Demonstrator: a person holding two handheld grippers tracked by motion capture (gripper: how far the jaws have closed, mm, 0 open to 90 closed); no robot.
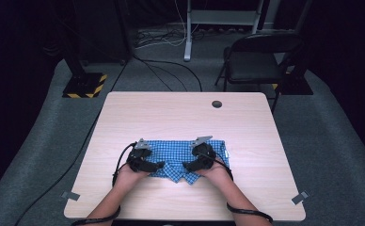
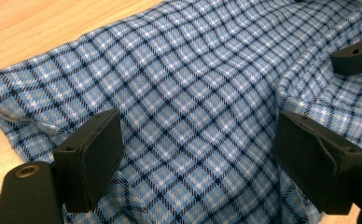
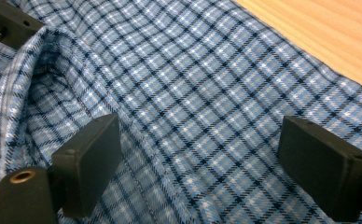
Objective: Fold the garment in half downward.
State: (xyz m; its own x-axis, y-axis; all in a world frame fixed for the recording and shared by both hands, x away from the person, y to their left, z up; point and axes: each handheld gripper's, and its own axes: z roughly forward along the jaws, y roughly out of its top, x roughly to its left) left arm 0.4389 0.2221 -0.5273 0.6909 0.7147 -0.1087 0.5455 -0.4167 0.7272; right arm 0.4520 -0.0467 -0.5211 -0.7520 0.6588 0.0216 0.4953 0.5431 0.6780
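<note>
High view: folded checked shirt [image 1: 183, 157] lies near the table's [image 1: 185, 117] front edge; left gripper [image 1: 158, 165] and right gripper [image 1: 186, 165] rest on it, jaws open. Folding appears nearly finished; collar end remains untidy.

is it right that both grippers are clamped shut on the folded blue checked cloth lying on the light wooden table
Not quite. The left gripper and right gripper both hover over the folded blue checked cloth on the light wooden table, but their jaws stand wide open, with fabric between them unpinched. Each gripper view shows this.
</note>
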